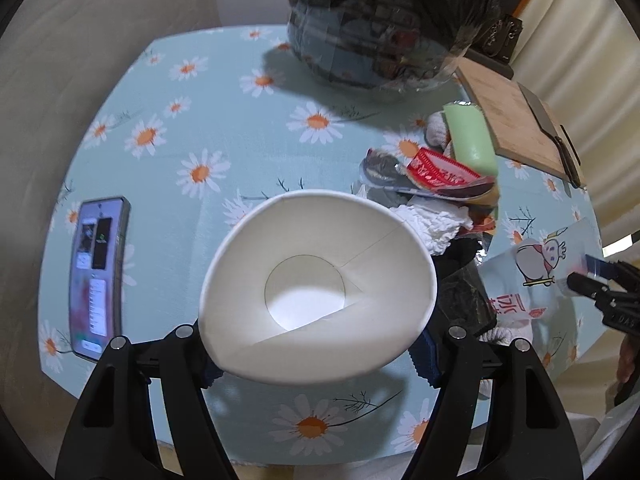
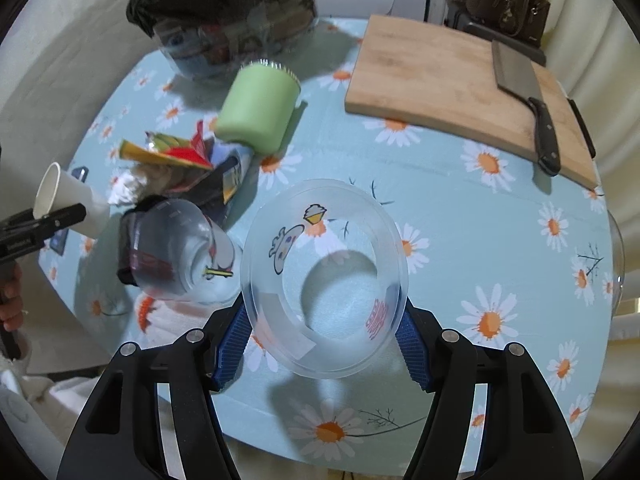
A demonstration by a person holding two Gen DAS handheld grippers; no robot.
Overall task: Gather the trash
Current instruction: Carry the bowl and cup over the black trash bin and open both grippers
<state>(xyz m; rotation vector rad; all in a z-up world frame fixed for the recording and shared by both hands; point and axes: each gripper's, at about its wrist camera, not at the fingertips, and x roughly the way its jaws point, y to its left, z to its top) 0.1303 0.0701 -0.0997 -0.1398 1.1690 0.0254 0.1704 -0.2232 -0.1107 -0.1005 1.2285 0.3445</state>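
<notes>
1. My left tool (image 1: 316, 354) is closed on a white paper cup (image 1: 316, 284), gripping it at the sides with its mouth facing the camera and its axis along the fingers.
2. My right tool (image 2: 324, 340) is closed on a clear plastic cup (image 2: 326, 280) printed with a cartoon, held the same way, mouth toward me.
3. The bin lined with a black bag (image 1: 384, 20) stands at the far edge of the counter (image 1: 200, 100), ahead of both tools (that is where I judge both cups must go). From the left tool it lies ahead and slightly right; from the right tool, ahead and to the left (image 2: 228, 8). I cannot tell which tool is nearer.
4. Between tools and bin lies the trash pile (image 2: 180, 160): one green cup (image 2: 258, 108) on its side, one second clear cup (image 2: 180, 252) on its side, several crumpled wrappers, some white tissue.
5. Not trash, by my count: one phone (image 1: 98, 276), one cutting board (image 2: 460, 88), one cleaver (image 2: 524, 96).
</notes>
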